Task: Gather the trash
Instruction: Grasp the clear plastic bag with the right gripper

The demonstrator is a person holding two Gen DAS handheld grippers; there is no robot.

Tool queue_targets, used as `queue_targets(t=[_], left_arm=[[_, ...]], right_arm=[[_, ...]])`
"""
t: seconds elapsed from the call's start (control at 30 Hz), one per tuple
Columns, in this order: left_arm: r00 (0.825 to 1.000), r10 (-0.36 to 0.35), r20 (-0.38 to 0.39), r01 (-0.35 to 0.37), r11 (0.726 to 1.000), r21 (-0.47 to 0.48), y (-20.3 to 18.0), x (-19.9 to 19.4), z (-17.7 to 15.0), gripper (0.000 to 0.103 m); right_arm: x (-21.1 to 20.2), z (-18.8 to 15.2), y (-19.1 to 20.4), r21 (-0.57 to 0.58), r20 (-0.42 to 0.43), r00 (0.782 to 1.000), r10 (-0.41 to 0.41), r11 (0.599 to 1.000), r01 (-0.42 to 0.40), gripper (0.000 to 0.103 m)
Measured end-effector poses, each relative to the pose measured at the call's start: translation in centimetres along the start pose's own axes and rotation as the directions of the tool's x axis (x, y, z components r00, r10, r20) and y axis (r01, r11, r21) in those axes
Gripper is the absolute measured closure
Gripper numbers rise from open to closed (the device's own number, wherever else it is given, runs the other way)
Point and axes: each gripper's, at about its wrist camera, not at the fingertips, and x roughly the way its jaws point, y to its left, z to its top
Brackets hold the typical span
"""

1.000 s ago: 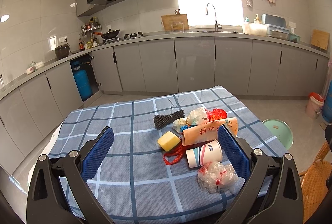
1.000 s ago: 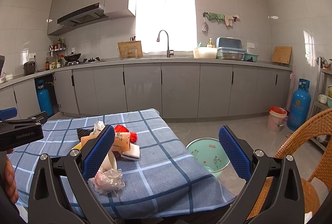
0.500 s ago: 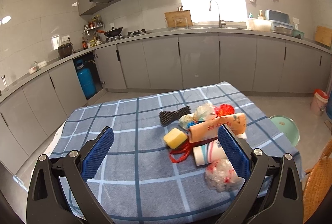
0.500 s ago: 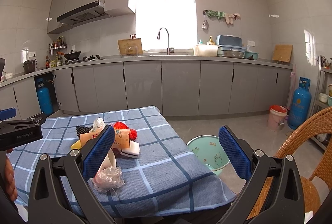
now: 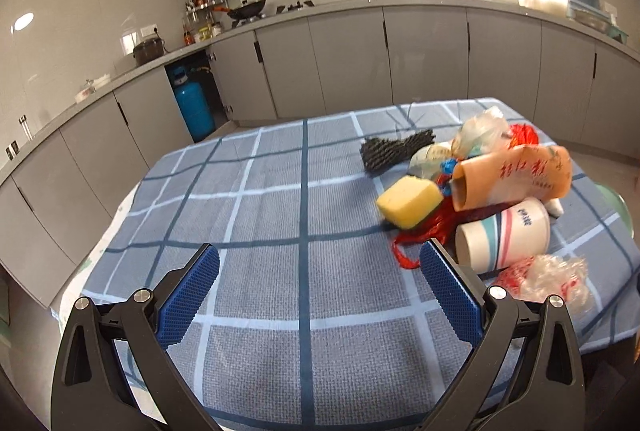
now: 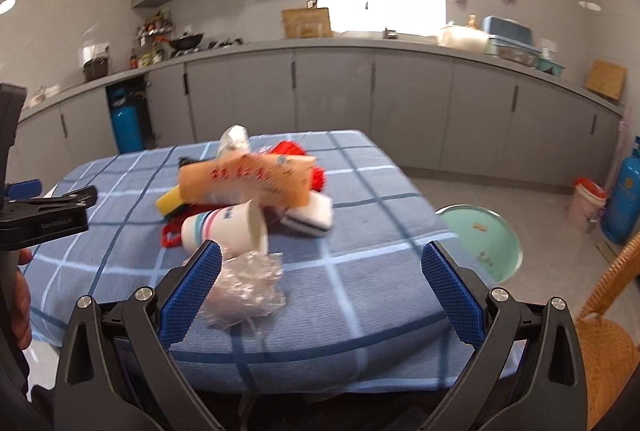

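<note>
A pile of trash lies on the blue checked tablecloth (image 5: 260,199): a yellow sponge (image 5: 410,201), an orange wrapper (image 5: 512,177), a paper cup (image 5: 504,233) on its side, a crumpled clear bag (image 5: 548,281), a red net (image 5: 416,247) and a black scrubber (image 5: 396,149). My left gripper (image 5: 320,289) is open and empty, just left of the pile. My right gripper (image 6: 322,285) is open and empty above the table's near edge, with the clear bag (image 6: 246,285) by its left finger and the cup (image 6: 226,229) behind it.
A mint green bin (image 6: 478,241) stands on the floor right of the table. A wicker chair (image 6: 604,331) is at the right edge. A white sponge (image 6: 312,217) lies beside the wrapper (image 6: 248,183). Kitchen cabinets (image 6: 360,103) run along the back.
Both grippers have moved forward and down toward the table; the trash pile looks larger and nearer in both views. Both stay open.
</note>
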Motion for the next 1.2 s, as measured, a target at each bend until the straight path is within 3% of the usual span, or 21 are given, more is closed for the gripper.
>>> queue_targets(t=[0.13,0.3,0.37,0.4,0.47,0.57,0.77,0.93,1.2], left_arm=[[1.0,-0.01,-0.029,0.01,1.0,-0.011,0.2,1.1,-0.4,0.004],[0.999,-0.027,-0.027,0.026,0.999,-0.03,0.4,1.3,-0.4,0.004],[0.999,-0.041,-0.025,0.04,0.998,-0.038,0.4,1.4,-0.3,0.004],[0.998,-0.051,-0.026,0.05,0.998,-0.04,0.3,1.4,-0.3,0.004],[0.997,-0.076,-0.022,0.075,0.996,-0.039,-0.1,1.4,-0.1,0.004],[0.995,-0.098,-0.011,0.098,0.995,-0.022,-1.0,1.3,0.1,0.004],[0.991,-0.132,0.001,0.132,0.991,0.009,-2.5,1.0,0.3,0.004],[0.986,-0.164,-0.014,0.165,0.986,0.032,-4.2,1.0,0.1,0.004],[0.966,-0.249,-0.07,0.251,0.968,0.008,-7.9,1.4,1.1,0.004]], right_arm=[[1.6,0.0,2.4,-0.079,-0.017,1.0,0.025,0.997,-0.026,0.005],[4.1,-0.6,3.4,-0.117,-0.101,0.993,0.057,0.991,-0.069,0.009],[4.7,-0.9,3.3,-0.108,-0.141,0.985,0.095,0.988,-0.11,0.032],[4.9,-1.0,3.4,-0.102,-0.157,0.981,0.113,0.986,-0.13,0.037],[5.1,-1.2,3.5,-0.099,-0.183,0.973,0.143,0.982,-0.163,0.069],[4.5,-1.3,3.5,-0.102,-0.18,0.969,0.169,0.977,-0.189,0.084],[3.0,-1.3,2.5,-0.094,-0.141,0.978,0.154,0.981,-0.168,0.09],[2.2,-1.6,0.4,-0.063,-0.14,0.985,0.097,0.992,-0.107,0.09],[1.3,-2.1,-4.1,0.028,-0.127,0.992,0.008,1.0,-0.004,0.091]])
